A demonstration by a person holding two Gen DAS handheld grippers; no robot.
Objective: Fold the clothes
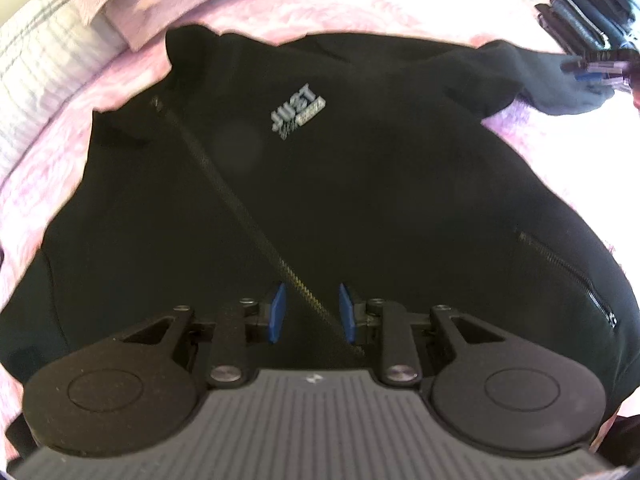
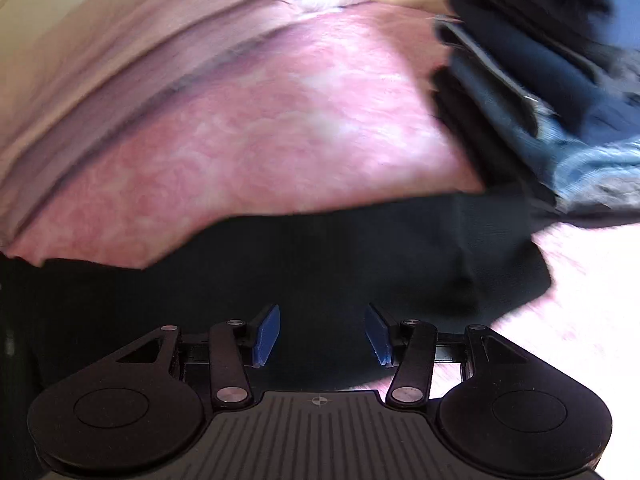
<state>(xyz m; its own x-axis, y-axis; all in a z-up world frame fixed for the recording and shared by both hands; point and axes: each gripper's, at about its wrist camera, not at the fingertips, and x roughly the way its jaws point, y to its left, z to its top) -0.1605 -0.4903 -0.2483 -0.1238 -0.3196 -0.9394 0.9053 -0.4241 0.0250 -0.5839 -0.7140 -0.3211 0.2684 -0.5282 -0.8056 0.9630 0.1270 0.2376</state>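
Observation:
A black zip-up jacket (image 1: 320, 184) with a grey "JUST" logo (image 1: 297, 110) lies spread face up on a pink patterned bedspread (image 1: 256, 8). My left gripper (image 1: 312, 312) is open and empty just above the jacket's lower front, its blue pads on either side of the zipper (image 1: 240, 216). My right gripper (image 2: 322, 334) is open and empty over the jacket's black sleeve (image 2: 360, 256), whose cuff end lies to the right. The right gripper also shows in the left wrist view (image 1: 600, 66), at the sleeve's far end.
A stack of folded dark blue and black clothes (image 2: 560, 80) sits at the right, also in the left wrist view (image 1: 588, 4). A folded pink blanket (image 2: 100, 60) and a white checked pillow (image 1: 36, 72) lie along the far side.

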